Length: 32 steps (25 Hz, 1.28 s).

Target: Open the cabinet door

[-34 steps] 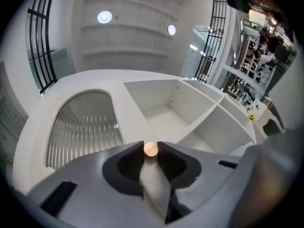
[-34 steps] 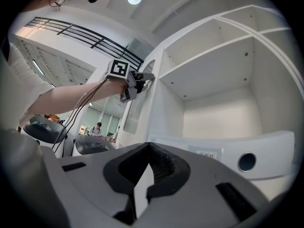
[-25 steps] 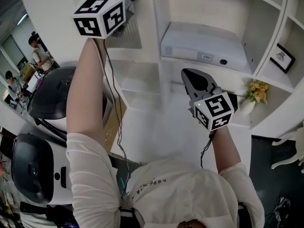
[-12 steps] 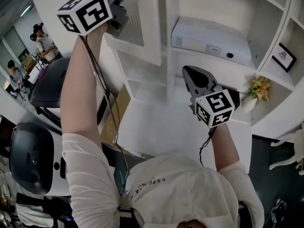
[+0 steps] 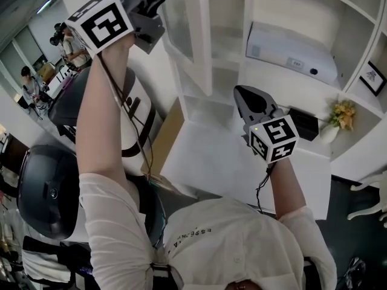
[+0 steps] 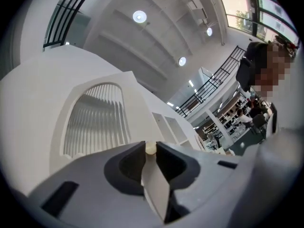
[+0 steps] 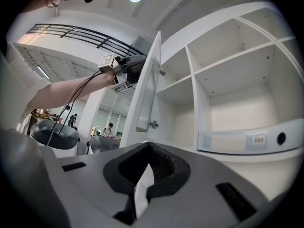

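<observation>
At the cabinet door, left claw closes on the half-hidden knob; right claw closed, empty.

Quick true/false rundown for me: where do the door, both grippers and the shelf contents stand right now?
1. The cabinet door stands swung open. True.
2. The left gripper is empty. False: the door's small knob sits between its jaws, which are closing on it.
3. The right gripper grips the door's edge. False: it is apart from the door, jaws together, nothing between them.
4. A white box-shaped device lies on a shelf inside. True.
5. The yellow flowers stand left of the door. False: they stand far to its right in the head view.
</observation>
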Available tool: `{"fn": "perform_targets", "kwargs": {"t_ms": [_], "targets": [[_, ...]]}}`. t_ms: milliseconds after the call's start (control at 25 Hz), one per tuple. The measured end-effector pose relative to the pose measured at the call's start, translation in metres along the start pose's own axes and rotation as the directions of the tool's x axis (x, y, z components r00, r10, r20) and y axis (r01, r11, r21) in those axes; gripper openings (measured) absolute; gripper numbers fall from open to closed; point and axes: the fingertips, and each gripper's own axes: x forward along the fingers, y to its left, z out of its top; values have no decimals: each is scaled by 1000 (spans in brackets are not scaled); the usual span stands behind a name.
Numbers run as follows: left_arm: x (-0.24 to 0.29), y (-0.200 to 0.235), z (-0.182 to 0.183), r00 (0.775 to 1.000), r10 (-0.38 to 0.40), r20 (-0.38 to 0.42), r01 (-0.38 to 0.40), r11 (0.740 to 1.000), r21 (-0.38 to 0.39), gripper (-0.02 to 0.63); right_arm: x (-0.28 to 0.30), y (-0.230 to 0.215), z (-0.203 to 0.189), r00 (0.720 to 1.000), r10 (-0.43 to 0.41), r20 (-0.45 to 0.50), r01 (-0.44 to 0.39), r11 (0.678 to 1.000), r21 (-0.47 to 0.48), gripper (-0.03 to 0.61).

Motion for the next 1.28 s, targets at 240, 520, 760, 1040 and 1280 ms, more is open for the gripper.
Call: {"fn": "perform_targets", "kwargs": {"t_ms": [240,520,760,1040,1280], "targets": [[-74,9,28,999,-35,33,37,998,-50,74,29,69,6,999,48,3,-48,999,-10,11],[-123,33,39,995,-52,80,60,993,-103,80,55,128,11,992,126,18,-126,992,26,11],[-157,55,45,994,-30,101,41,993,-109,84,75,151,7,992,123,7,-123,992,13,11],[-204,85,53,992,9,125,5,994,-106,84,89,172,24,991,104,82,-107,994,33,11],[-218,110,46,991,62,121,-51,994,-97,83,95,175,30,987,106,121,-113,992,51,11]]}}
